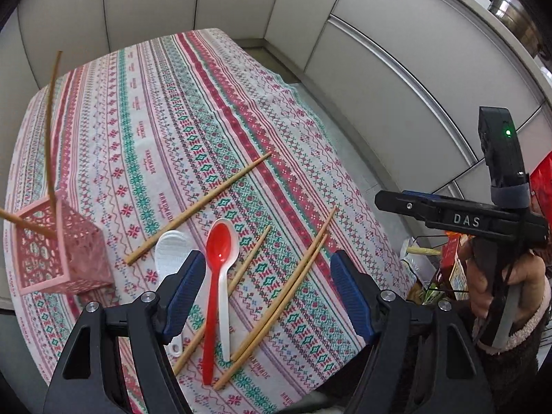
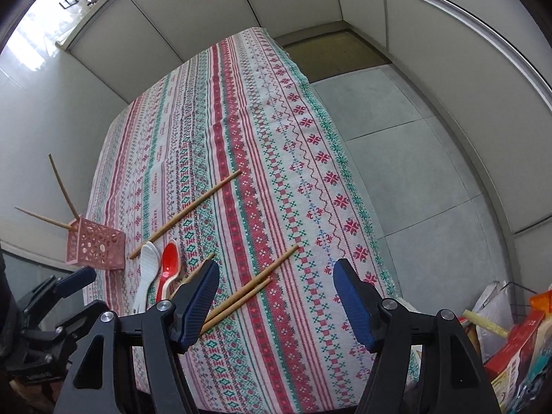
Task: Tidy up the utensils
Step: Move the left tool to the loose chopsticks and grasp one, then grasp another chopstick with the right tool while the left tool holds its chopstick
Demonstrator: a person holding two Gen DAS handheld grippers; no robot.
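Domestic kitchen or dining corner. A table is covered with a woven tablecloth (image 1: 193,110) patterned in red, green and white bands, a household textile. Pale cabinet doors (image 1: 396,79) with recessed metal rails line the walls on two sides, meeting at an inner corner. A stacked metal steamer pot (image 1: 514,17) stands on the counter above them. The floor (image 2: 414,172) is laid with grey square tiles. Bags and printed cartons of groceries (image 2: 510,345) sit on the floor beside the table. Daylight enters through a window (image 2: 45,24) whose sill carries small objects too blurred to identify.
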